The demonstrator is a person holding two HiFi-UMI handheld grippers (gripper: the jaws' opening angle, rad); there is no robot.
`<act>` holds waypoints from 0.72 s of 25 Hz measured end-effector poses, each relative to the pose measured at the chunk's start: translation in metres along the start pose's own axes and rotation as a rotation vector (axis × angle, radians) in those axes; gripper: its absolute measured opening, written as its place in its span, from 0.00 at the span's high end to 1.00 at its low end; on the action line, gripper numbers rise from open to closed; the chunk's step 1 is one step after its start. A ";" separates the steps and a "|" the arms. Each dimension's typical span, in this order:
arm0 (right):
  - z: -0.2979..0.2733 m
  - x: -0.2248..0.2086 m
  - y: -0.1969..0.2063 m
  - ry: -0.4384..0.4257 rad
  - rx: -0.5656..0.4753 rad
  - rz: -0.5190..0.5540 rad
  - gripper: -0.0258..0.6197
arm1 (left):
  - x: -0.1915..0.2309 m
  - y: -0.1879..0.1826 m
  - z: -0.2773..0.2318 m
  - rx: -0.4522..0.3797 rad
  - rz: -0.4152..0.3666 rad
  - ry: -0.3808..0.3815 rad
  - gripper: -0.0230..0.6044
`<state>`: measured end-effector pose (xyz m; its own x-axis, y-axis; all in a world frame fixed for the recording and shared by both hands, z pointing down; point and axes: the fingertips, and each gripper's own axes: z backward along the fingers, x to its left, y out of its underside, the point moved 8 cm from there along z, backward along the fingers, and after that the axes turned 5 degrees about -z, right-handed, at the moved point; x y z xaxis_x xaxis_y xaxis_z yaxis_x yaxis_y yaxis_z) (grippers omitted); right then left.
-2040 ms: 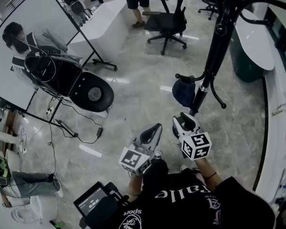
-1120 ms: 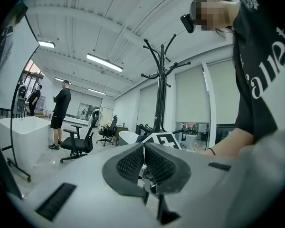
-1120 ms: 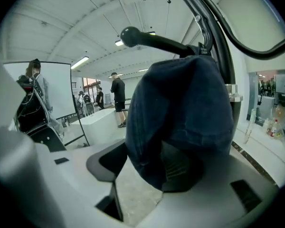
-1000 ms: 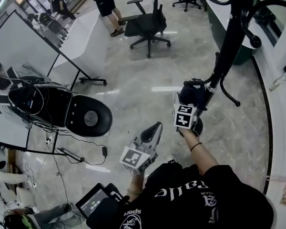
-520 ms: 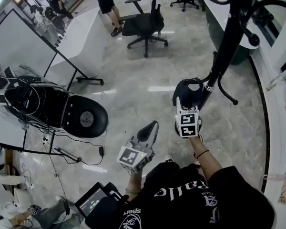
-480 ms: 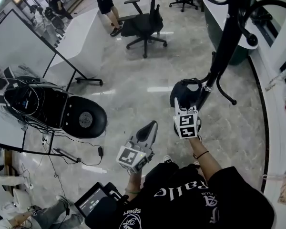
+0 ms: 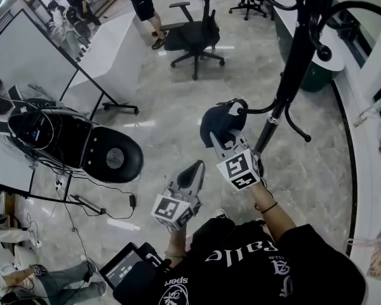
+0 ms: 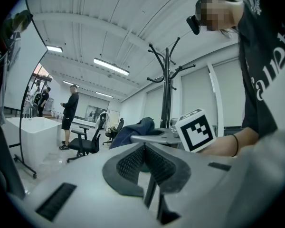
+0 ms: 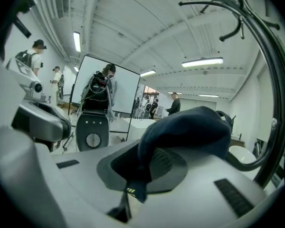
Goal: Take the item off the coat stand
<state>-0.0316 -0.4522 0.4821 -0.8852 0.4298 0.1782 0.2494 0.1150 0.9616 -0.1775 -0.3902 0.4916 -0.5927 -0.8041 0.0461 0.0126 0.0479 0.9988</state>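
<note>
1. Navy-blue cap (image 7: 217,121) is pinched by its edge between the clamped jaws of the right gripper (image 7: 220,140), its fabric bunched over the pads.
2. The cap sits at the tip of a low curved hook (image 7: 259,110) on the black coat stand (image 7: 293,59); whether it hangs on that hook cannot be told.
3. The left gripper (image 7: 195,169) hovers lower and to the left, jaws pressed together on nothing, above the marble floor (image 7: 171,126).
</note>
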 end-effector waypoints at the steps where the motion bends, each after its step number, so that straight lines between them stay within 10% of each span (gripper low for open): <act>1: 0.001 0.004 -0.002 -0.022 -0.003 0.021 0.90 | 0.000 -0.001 0.002 -0.001 -0.001 -0.015 0.96; 18: 0.055 0.008 0.036 -0.270 0.044 -0.106 0.90 | -0.047 -0.011 0.007 -0.014 0.015 -0.168 0.96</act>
<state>-0.0081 -0.3951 0.5070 -0.7720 0.6356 0.0094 0.1829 0.2078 0.9609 -0.1556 -0.3486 0.4787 -0.7190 -0.6926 0.0586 0.0331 0.0500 0.9982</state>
